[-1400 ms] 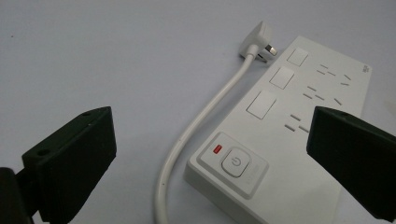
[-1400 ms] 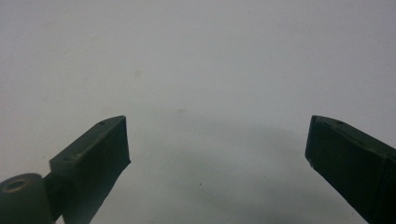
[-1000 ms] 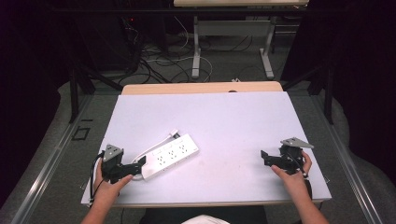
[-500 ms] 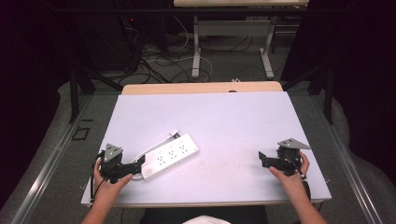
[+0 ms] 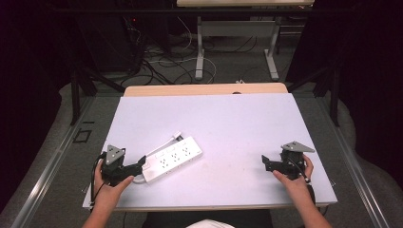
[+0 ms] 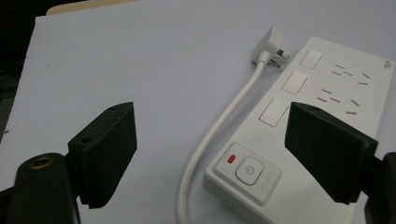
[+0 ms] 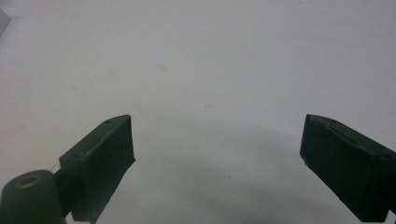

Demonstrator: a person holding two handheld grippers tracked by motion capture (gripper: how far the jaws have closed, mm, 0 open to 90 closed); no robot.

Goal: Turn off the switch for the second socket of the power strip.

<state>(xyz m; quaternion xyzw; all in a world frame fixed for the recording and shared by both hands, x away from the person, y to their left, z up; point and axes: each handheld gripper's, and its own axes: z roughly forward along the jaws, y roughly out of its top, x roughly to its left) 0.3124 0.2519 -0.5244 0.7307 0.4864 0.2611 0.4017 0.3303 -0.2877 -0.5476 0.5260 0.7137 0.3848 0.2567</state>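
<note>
We see a white power strip (image 5: 172,159) lying flat on the white table (image 5: 223,123), in the part near the front left corner. It lies at an angle to the edges: its switch end points toward the front left corner and its other end points toward the middle of the table. Its white cable (image 6: 219,135) makes a curve on the table just beside the strip, on the side toward the left edge, and the white plug (image 6: 272,46) rests on the surface close to the far part of the strip.

The left gripper (image 5: 140,163) is held low over the table near the front left corner, by the left hand (image 5: 108,187). Its jaws have just been closing a little, but they are still wide apart and they grasp nothing. In the left gripper view, the switch end of the strip with the power button (image 6: 248,170) and the small red light (image 6: 230,159) lies between the two black jaws, and the pads do not press on it. One jaw stands over the strip's body and the other over the bare table beside the cable.

The right gripper (image 5: 264,163) is near the front right corner, well apart from the strip, held by the right hand (image 5: 293,175). Its jaws are wide apart and released, with nothing between them but the bare table surface.
</note>
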